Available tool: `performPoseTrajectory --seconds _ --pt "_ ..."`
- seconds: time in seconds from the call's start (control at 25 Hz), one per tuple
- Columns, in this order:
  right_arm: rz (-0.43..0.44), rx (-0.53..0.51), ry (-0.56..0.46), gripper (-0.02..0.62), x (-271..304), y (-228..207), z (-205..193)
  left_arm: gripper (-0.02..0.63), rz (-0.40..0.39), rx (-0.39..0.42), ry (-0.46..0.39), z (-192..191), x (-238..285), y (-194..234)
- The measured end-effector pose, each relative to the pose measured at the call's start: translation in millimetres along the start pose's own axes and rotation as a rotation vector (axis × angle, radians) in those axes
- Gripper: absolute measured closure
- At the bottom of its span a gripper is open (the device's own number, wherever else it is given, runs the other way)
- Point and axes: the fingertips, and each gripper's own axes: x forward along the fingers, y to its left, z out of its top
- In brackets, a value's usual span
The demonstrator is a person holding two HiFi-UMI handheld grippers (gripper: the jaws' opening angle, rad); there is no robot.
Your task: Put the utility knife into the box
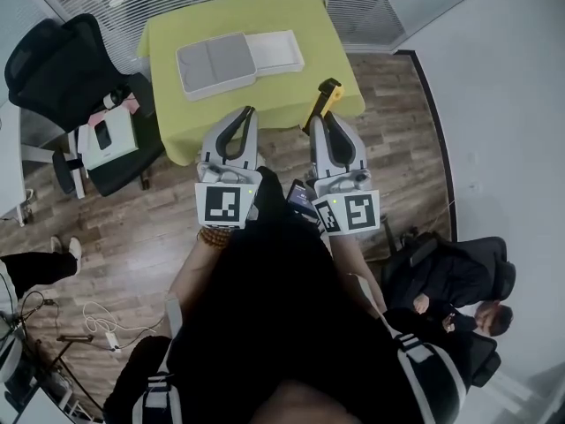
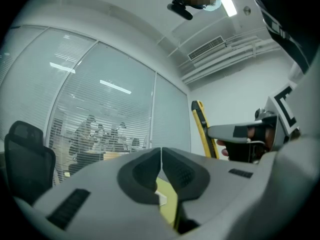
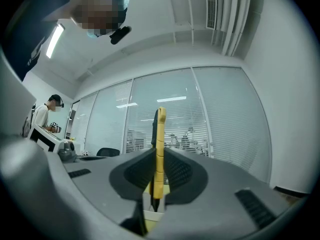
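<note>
Jaws on the right gripper (image 1: 318,122) are clamped on the knife (image 1: 325,95), held out toward the open box (image 1: 216,60) on the table (image 1: 291,7), probably for dropping in; left gripper (image 1: 250,113) is closed on nothing.

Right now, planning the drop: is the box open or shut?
Open: the box shows its grey inside; its white lid lies beside it.

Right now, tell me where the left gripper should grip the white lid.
Probably its near edge, from above: the white lid lies flat, its left side against the box. The left gripper is shut and empty.
</note>
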Motion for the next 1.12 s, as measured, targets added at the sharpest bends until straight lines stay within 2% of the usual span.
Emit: performPoseTrajectory --seconds 0.52,1.12 --pt "0.014 0.0 0.003 0.551 64 -32 -5 0.588 0.018 0.017 0.035 -10 49 32" --pt "-0.004 0.027 0.015 0.551 119 -94 -18 0.588 0.034 0.02 0.081 -31 114 48"
